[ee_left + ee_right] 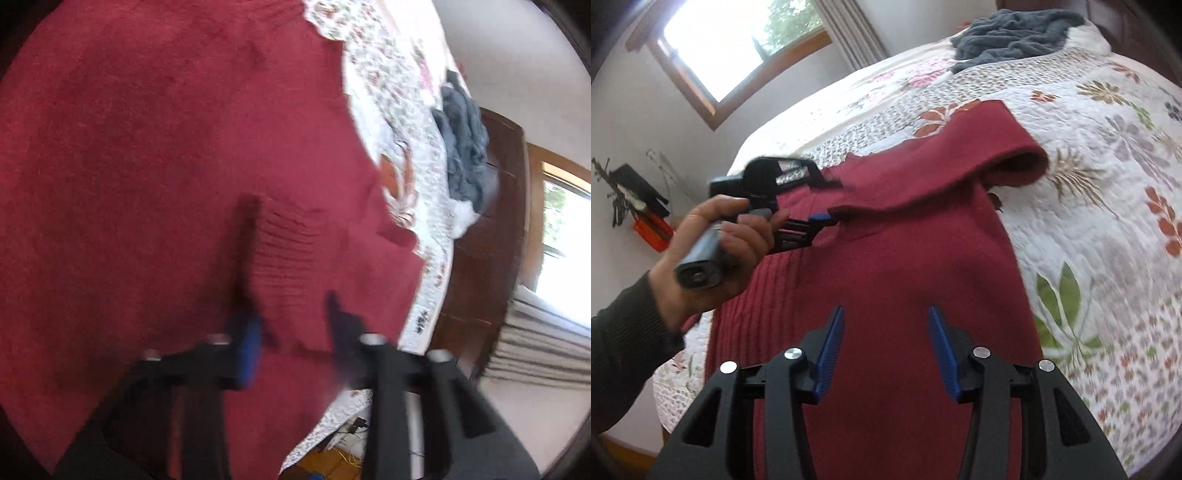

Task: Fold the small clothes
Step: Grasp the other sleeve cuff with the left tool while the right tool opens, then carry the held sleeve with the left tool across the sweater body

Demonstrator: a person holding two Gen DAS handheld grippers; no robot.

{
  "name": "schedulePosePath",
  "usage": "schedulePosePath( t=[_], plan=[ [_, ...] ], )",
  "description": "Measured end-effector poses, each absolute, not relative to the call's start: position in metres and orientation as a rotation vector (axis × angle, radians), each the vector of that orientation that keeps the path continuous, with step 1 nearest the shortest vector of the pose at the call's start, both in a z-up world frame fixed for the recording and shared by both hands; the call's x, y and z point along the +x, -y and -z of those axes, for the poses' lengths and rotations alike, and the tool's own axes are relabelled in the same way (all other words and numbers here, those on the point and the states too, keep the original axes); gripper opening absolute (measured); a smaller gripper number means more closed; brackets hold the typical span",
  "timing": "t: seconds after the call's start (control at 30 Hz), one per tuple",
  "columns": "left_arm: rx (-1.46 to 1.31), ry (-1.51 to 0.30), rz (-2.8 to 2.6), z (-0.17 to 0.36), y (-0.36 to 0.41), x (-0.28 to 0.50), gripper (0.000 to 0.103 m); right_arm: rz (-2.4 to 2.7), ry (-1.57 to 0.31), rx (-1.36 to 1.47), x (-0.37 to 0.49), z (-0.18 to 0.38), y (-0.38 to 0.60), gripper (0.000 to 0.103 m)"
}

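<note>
Left gripper pinches red sweater; right gripper spread; no writing readable.

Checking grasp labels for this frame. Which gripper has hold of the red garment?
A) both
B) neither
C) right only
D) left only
D: in the right wrist view the left gripper pinches a folded edge of the red sweater, while the right gripper hovers over it with jaws wide apart and nothing between them.
</note>
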State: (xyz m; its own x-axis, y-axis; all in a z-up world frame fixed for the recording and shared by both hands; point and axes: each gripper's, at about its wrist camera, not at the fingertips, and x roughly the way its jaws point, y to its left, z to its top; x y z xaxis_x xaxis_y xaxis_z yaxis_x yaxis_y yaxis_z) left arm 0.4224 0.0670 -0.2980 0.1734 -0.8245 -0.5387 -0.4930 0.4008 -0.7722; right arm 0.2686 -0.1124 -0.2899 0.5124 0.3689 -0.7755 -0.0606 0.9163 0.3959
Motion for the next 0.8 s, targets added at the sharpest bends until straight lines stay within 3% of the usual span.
schedulePosePath(
  t=[0.13, 0.47, 0.63, 0.8],
  plan=[
    [-1.199, -1.425, 0.337, 0.274, -0.082, 0.428, 0.007, -0.280, -1.025, 0.366, 0.256, 0.291, 0.110, 0.048],
    [-1.003, -1.204, 0.425, 0.133, -0.169, 0.449, 0.007, -0.316, -1.049, 0.376, 0.244, 0.290, 0.092, 0.048],
    [-0.962, -1.166, 0.412, 0.110, -0.209, 0.447, 0.007, -0.334, -1.052, 0.393, 0.241, 0.288, 0.079, 0.048],
    [-0.953, -1.181, 0.354, 0.127, -0.248, 0.431, 0.007, -0.356, -1.061, 0.404, 0.242, 0.288, 0.069, 0.048]
  ],
)
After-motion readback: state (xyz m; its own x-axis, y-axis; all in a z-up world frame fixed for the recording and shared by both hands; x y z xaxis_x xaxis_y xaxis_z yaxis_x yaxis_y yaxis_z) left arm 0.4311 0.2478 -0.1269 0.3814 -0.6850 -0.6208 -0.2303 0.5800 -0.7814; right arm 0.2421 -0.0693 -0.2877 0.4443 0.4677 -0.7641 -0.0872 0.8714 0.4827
